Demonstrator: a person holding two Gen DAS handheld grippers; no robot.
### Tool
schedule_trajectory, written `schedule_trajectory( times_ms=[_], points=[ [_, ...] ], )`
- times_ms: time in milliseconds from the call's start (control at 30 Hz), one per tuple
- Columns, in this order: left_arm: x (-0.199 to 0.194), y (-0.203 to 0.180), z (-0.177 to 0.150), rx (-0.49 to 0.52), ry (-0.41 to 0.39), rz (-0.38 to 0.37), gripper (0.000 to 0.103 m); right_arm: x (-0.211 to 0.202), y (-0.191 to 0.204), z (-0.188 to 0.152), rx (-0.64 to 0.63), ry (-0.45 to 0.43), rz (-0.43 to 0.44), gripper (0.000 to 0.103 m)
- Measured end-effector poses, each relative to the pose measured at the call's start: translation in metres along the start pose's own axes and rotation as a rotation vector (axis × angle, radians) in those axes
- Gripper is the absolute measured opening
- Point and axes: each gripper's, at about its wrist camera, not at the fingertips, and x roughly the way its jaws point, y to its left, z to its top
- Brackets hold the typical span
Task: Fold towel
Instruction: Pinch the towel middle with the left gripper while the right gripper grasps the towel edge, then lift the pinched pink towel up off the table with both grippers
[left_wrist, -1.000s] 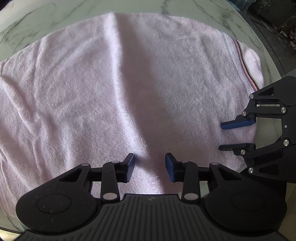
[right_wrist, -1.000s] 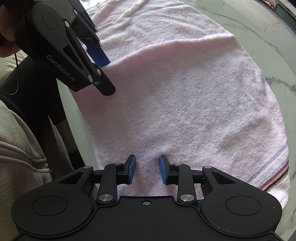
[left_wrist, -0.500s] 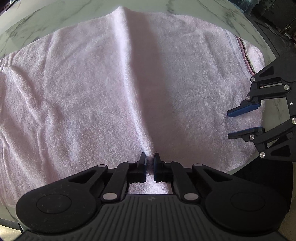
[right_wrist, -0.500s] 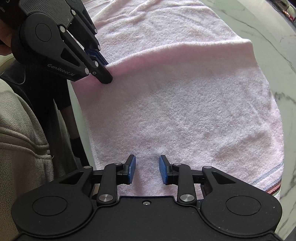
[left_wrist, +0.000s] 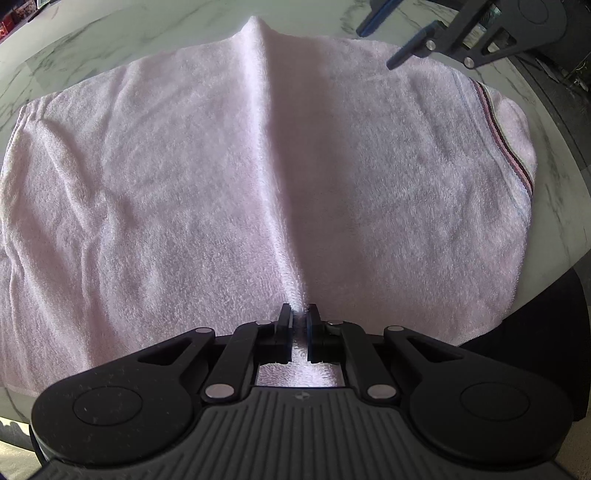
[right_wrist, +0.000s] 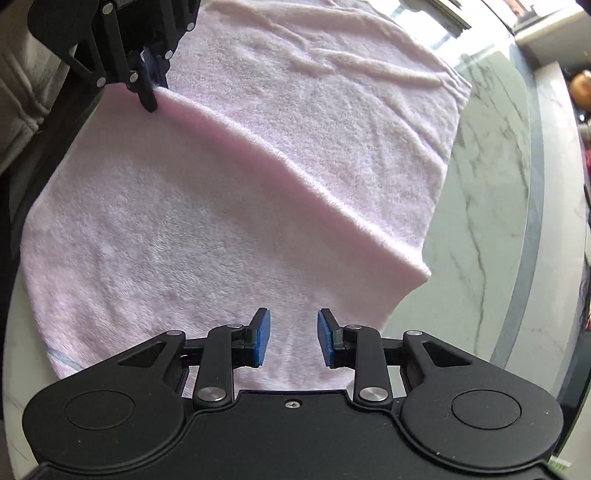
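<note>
A pale pink towel (left_wrist: 184, 192) with a striped band at its right end (left_wrist: 513, 155) lies spread on a white marble table. My left gripper (left_wrist: 299, 317) is shut on the towel's near edge and lifts it, so a raised ridge (left_wrist: 269, 147) runs across the towel to the far edge. My right gripper (right_wrist: 293, 341) is open and hovers over the towel (right_wrist: 184, 240), holding nothing. In the left wrist view it shows at the top right (left_wrist: 391, 44), above the towel's far edge. In the right wrist view the left gripper (right_wrist: 147, 92) pinches the ridge at the top left.
The marble table (right_wrist: 480, 240) shows beyond the towel's far edge, with its rim (right_wrist: 532, 229) further out. A person's clothing (right_wrist: 22, 74) is at the near side. Dark floor (left_wrist: 554, 96) lies past the table on the right.
My left gripper closed on the towel's near edge and raised it into a ridge. My right gripper, still open, moved from the near right side to over the towel's far edge.
</note>
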Motion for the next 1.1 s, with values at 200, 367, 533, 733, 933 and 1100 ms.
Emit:
schedule_trajectory(
  times_ms=[200,367,533,733,933,1100],
  points=[
    [0.001,-0.004,-0.002,0.046,0.0,0.015,0.005,0.028,-0.037,0.016,-0.355,0.042,-0.036,0.027],
    [0.002,-0.004,-0.005,0.062,-0.014,0.012,0.005,0.049,-0.048,0.025,-0.58,0.069,-0.01,0.027],
    [-0.001,0.003,-0.008,0.052,-0.02,-0.008,0.005,0.069,-0.056,0.029,-0.71,0.079,0.036,0.027],
    [-0.001,0.004,-0.008,0.057,-0.021,-0.017,0.005,0.086,-0.057,0.029,-0.75,0.086,0.084,0.021],
    [0.0,0.003,-0.008,0.067,-0.023,-0.014,0.005,0.088,-0.056,0.026,-0.735,0.088,0.092,0.005],
    [0.0,0.002,-0.01,0.078,-0.033,-0.013,0.005,0.087,-0.053,0.022,-0.677,0.09,0.054,0.004]
  ],
)
